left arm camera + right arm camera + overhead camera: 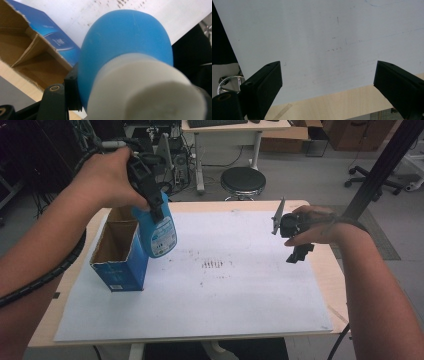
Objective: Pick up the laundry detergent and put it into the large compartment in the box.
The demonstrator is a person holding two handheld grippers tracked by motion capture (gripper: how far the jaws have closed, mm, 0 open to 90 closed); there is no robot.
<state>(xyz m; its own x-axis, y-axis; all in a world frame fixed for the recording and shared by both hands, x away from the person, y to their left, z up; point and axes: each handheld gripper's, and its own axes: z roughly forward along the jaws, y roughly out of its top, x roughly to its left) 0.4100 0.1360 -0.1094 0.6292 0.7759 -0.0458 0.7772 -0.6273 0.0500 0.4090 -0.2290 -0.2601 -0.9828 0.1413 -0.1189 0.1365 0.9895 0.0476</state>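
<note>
My left gripper is shut on a blue bottle with a white cap, holding it in the air, tilted, just right of an open blue cardboard box. In the left gripper view the blue bottle and its white cap loom close, with one black finger pressed against its side and the box open below. My right gripper hangs open over the right side of the table. In the right gripper view the right gripper has nothing between its wide jaws above the white sheet.
A large white sheet covers most of the wooden table. A black slanted post rises at the right. Behind the table stand a round black stool and a desk.
</note>
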